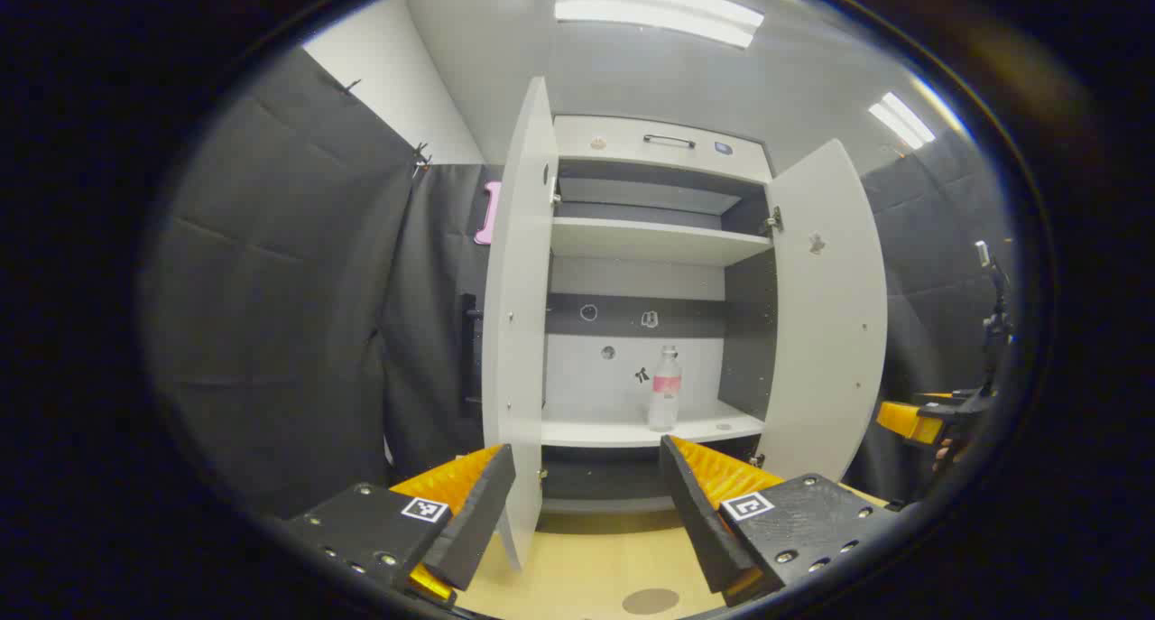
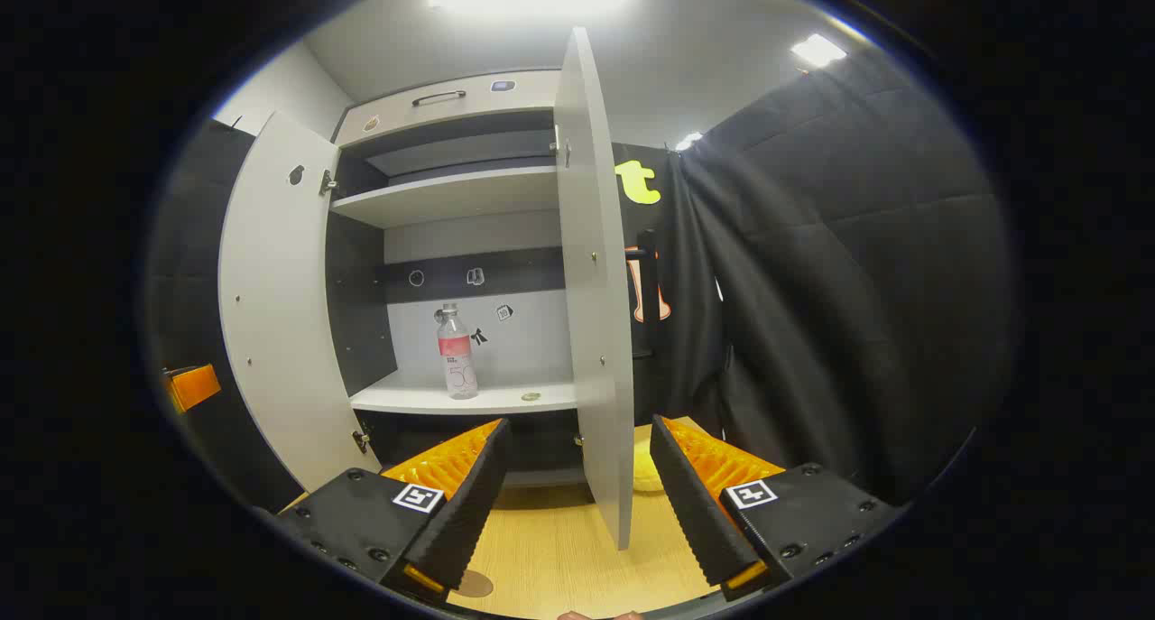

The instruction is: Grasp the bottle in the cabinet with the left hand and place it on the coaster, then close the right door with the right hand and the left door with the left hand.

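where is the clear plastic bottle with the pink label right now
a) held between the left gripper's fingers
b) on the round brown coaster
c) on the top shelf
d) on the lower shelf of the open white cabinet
d: the clear plastic bottle with the pink label stands upright on the lower shelf of the open white cabinet, with both grippers apart from it.

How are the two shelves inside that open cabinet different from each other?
The lower shelf holds a bottle with a pink label; the upper shelf looks bare. The wall behind the lower shelf carries small stickers; behind the upper shelf I see none. Both shelves are light grey and run the cabinet's width.
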The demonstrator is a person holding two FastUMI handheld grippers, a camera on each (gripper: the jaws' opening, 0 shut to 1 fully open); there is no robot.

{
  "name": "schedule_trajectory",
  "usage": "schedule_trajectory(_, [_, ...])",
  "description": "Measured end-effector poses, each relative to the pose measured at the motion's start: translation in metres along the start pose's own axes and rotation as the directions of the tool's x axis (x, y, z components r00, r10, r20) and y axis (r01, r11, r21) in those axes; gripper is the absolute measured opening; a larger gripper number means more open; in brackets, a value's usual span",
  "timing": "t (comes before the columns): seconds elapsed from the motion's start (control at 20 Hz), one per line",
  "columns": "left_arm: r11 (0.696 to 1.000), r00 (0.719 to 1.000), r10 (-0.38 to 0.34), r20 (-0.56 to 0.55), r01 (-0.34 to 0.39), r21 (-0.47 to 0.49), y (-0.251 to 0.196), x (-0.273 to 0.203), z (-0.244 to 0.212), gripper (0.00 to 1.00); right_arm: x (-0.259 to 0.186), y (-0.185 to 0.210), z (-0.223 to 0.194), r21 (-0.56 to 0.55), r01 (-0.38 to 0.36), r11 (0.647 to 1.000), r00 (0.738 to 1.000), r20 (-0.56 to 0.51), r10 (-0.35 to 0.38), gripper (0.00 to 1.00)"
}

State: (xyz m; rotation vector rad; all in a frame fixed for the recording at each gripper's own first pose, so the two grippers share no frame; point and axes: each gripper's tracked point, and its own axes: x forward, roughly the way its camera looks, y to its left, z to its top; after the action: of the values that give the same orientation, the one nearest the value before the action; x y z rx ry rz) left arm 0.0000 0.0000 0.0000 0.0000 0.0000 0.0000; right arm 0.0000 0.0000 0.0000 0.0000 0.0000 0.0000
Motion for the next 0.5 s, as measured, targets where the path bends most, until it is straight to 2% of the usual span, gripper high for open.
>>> schedule_trajectory(0.15, [1.0, 1.0, 0.014, -0.005, -0.014, -0.015, 0.004, 0.001, -0.001, 0.99, 0.0, -0.002, -0.001, 0.007, 0.0, 1.0, 1.0, -0.01, 0.0, 0.98])
schedule_trajectory(0.2, [1.0, 1.0, 0.014, -0.004, -0.014, -0.019, 0.004, 0.0, -0.001, 0.94, 0.0, -0.003, -0.001, 0.009, 0.003, 1.0, 1.0, -0.011, -0.003, 0.98])
schedule_trajectory(0.5, [1.0, 1.0, 0.018, -0.023, -0.019, -0.01, 0.004, -0.001, -0.013, 0.93, -0.004, -0.009, -0.007, 0.01, 0.011, 1.0, 1.0, -0.026, -0.011, 0.98])
